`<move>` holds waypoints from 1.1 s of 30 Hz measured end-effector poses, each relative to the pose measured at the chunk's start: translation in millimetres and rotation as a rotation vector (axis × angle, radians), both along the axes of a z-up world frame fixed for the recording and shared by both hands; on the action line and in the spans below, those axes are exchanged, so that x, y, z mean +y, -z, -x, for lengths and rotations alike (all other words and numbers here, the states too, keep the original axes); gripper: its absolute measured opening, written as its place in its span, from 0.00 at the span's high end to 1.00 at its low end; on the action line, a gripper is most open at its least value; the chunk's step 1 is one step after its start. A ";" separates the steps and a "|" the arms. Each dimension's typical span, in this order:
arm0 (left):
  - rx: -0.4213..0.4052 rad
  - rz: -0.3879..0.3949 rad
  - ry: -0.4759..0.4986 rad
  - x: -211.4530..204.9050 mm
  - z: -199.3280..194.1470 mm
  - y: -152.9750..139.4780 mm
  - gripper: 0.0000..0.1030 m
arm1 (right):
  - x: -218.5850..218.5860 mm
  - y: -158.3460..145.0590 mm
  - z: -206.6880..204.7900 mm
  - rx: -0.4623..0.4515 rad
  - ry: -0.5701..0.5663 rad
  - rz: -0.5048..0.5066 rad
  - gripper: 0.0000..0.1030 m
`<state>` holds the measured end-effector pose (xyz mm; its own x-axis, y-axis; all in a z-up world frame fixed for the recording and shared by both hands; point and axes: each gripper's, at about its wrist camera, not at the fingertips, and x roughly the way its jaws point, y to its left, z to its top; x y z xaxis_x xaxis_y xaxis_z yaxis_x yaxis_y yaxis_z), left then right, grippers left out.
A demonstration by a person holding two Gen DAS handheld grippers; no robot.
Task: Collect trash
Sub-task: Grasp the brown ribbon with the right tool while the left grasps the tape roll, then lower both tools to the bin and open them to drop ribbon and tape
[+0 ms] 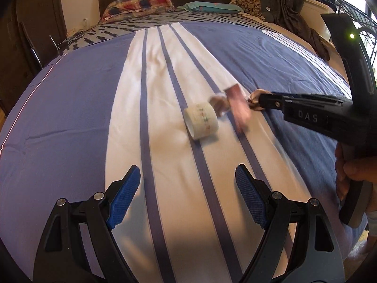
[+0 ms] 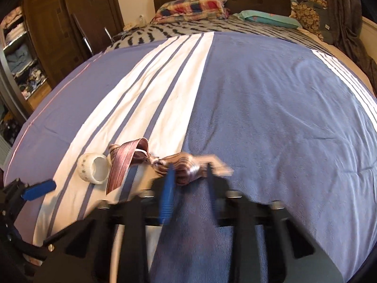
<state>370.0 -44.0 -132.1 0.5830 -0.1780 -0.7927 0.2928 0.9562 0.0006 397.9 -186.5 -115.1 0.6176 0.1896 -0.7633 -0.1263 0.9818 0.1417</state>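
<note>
Warm daylight from window (image 1: 370,4) at right; gripper shadows on bedspread (image 1: 70,118). Strong fisheye bending, dark corners. Motion blur on right gripper (image 2: 190,174) and wrapper (image 1: 238,108).

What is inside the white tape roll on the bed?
The tape roll lies on its side; its core looks hollow and empty. Its far end is hidden, and the ribbon lies beside it.

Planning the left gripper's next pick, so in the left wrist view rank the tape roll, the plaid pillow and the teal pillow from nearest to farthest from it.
1. Tape roll: white stripes, just ahead of the left gripper.
2 and 3. Plaid pillow, far left by the headboard, and teal pillow, far right: too close to call.
</note>
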 end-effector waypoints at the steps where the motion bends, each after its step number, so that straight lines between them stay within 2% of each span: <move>1: 0.001 0.004 0.000 -1.4 -5.0 -0.3 0.24 | -0.2 -1.0 -0.1 -0.006 -0.005 0.004 0.96; 8: -0.013 0.023 -0.001 -11.4 -30.5 -3.8 0.25 | -20.3 -11.7 0.5 -0.053 0.044 0.043 0.97; 11: -0.014 0.033 0.002 -16.1 -39.5 -4.6 0.31 | -31.3 -13.5 3.7 -0.055 0.056 0.050 0.97; 16: 0.022 0.065 0.010 -20.1 -47.9 -0.3 0.68 | -39.4 -18.2 18.1 -0.066 0.051 0.061 0.97; 19: 0.033 0.071 0.019 -19.8 -43.8 1.5 0.78 | -39.5 -23.2 33.0 -0.078 0.035 0.073 0.97; 26: -0.010 0.067 0.046 -14.3 -1.6 -17.6 0.78 | -36.9 -42.5 72.5 -0.118 0.030 0.093 0.97; 33: -0.098 0.064 0.078 -8.0 62.4 -58.5 0.78 | -35.9 -68.2 130.4 -0.164 0.023 0.092 0.97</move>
<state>307.5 -52.1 -73.6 0.6397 -0.2742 -0.7181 0.3678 0.9295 -0.0273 267.5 -222.4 -46.9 0.7385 0.1081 -0.6655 -0.1178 0.9926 0.0306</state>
